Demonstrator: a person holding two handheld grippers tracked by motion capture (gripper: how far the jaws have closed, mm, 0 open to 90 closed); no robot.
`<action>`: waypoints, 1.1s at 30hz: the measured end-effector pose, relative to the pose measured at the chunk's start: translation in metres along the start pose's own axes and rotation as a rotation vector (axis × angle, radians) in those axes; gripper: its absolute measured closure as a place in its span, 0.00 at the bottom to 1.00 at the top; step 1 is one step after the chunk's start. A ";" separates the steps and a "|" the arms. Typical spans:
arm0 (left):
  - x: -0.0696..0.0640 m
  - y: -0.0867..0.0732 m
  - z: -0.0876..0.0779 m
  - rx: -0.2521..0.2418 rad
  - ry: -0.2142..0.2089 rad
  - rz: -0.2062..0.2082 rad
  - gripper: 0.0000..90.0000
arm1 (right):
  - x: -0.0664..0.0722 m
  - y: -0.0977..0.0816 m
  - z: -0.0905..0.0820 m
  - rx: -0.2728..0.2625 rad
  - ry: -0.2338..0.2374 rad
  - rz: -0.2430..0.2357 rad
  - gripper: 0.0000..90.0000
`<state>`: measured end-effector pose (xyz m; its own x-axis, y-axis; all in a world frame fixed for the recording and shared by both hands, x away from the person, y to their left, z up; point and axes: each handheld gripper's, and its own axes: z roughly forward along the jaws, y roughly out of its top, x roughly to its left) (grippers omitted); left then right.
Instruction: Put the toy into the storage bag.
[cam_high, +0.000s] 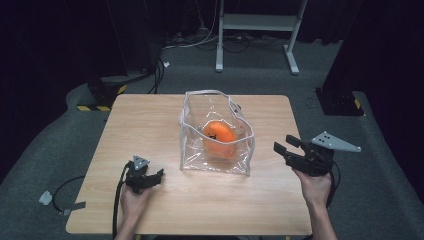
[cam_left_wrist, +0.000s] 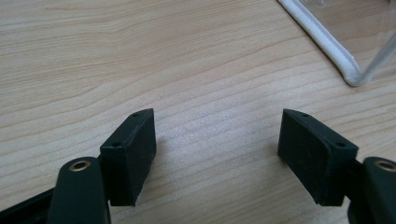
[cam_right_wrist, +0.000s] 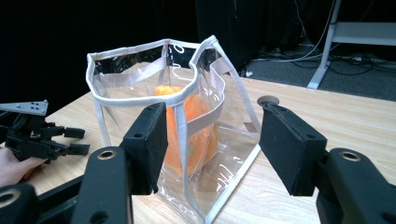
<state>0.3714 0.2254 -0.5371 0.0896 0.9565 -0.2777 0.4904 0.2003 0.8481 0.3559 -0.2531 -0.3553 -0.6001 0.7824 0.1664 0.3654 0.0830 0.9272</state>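
A clear plastic bag (cam_high: 216, 134) with white trim stands open-topped in the middle of the wooden table (cam_high: 150, 125), and an orange object (cam_high: 220, 138) lies inside it. My left gripper (cam_high: 155, 176) rests low on the table left of the bag, open, with bare wood between its jaws (cam_left_wrist: 215, 149). A corner of the bag's white trim (cam_left_wrist: 327, 44) lies just ahead of it. My right gripper (cam_high: 280, 148) is held above the table's right side, open and empty, aimed at the bag (cam_right_wrist: 173, 135) with the orange object (cam_right_wrist: 196, 130) seen through the plastic.
A white metal stand (cam_high: 260, 30) and cables lie on the grey floor beyond the table. Black equipment bases (cam_high: 340, 100) sit at the far corners. The left gripper (cam_right_wrist: 77, 140) appears at the far left of the right gripper view.
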 end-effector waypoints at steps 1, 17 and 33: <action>0.000 0.000 0.000 -0.001 0.000 -0.001 0.31 | 0.001 -0.002 0.000 0.003 -0.003 -0.002 0.46; 0.000 0.000 0.000 0.002 -0.001 0.000 0.31 | 0.008 -0.019 0.005 0.024 -0.001 0.001 0.46; 0.000 0.000 0.000 0.002 -0.001 0.001 0.31 | 0.007 -0.032 0.009 0.019 0.000 0.019 0.46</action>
<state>0.3713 0.2257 -0.5370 0.0906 0.9564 -0.2777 0.4924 0.1993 0.8472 0.3469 -0.2448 -0.3869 -0.5929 0.7840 0.1839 0.3898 0.0796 0.9174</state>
